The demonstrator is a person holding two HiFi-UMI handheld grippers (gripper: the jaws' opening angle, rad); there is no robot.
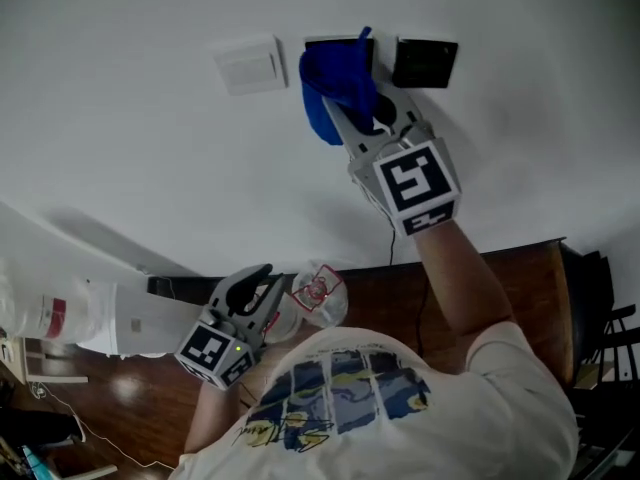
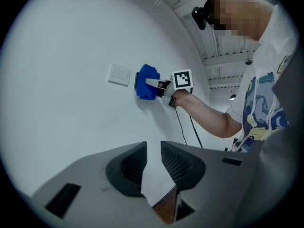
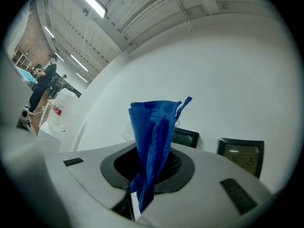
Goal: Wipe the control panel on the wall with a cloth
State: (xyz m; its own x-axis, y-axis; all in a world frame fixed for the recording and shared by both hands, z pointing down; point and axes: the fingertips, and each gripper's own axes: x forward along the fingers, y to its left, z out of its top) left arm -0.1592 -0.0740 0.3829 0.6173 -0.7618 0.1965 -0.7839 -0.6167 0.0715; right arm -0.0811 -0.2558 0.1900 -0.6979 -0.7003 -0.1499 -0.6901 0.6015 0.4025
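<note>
Two dark control panels are on the white wall. The left panel [image 1: 338, 41] is mostly covered by a blue cloth [image 1: 335, 80]; the right panel [image 1: 425, 63] is bare. My right gripper [image 1: 350, 106] is shut on the cloth and holds it against the left panel. In the right gripper view the cloth [image 3: 154, 127] stands up from the right gripper [image 3: 154, 156], with both panels [image 3: 185, 137] [image 3: 242, 156] just behind it. My left gripper [image 1: 262, 280] hangs low, away from the wall. Its jaws [image 2: 152, 148] stand slightly apart, holding nothing. From the left gripper view the cloth [image 2: 147, 88] looks pressed to the wall.
A white switch plate [image 1: 248, 65] sits left of the panels. A thin cable [image 1: 392, 246] runs down the wall to a brown wooden surface [image 1: 500, 278]. A large white container [image 1: 60, 316] stands at lower left, and dark chair frames [image 1: 600, 318] at right. A person [image 3: 43, 82] stands far off.
</note>
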